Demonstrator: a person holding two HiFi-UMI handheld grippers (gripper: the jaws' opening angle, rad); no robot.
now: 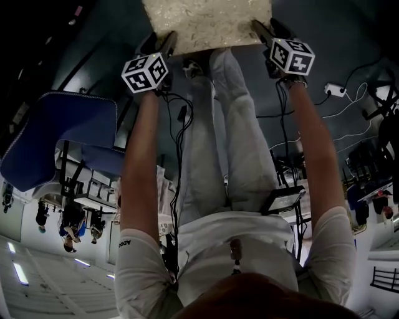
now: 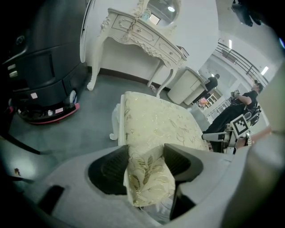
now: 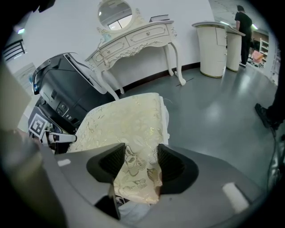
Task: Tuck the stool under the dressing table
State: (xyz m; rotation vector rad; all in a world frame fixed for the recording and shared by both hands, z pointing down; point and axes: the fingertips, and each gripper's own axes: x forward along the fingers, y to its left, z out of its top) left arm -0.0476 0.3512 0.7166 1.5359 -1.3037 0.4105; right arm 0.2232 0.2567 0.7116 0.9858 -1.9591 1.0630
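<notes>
Left gripper view has the left gripper (image 2: 147, 167) clenched on a near corner of the stool (image 2: 156, 118), its jaws pressing the cream, gold-leafed cushion from either side. Right gripper view gives the matching case: the right gripper (image 3: 140, 165) is clamped on the other near corner of the same cushion. Head view shows both forearms reaching out to the seat's near edge, one gripper at the left end and one at the right. Holding both corners at once probably keeps the seat square, so it can be steered straight rather than swinging round on one grip.

The stool stands on the grey floor (image 2: 80, 129), well apart from the dressing table (image 2: 138, 33), which is far off against the white wall with an oval mirror (image 2: 162, 9) on top. The gap between its curved legs faces the stool, so the tuck looks not yet done. The dressing table's drawers are shut and their contents hidden, and nothing lies on the cushion
</notes>
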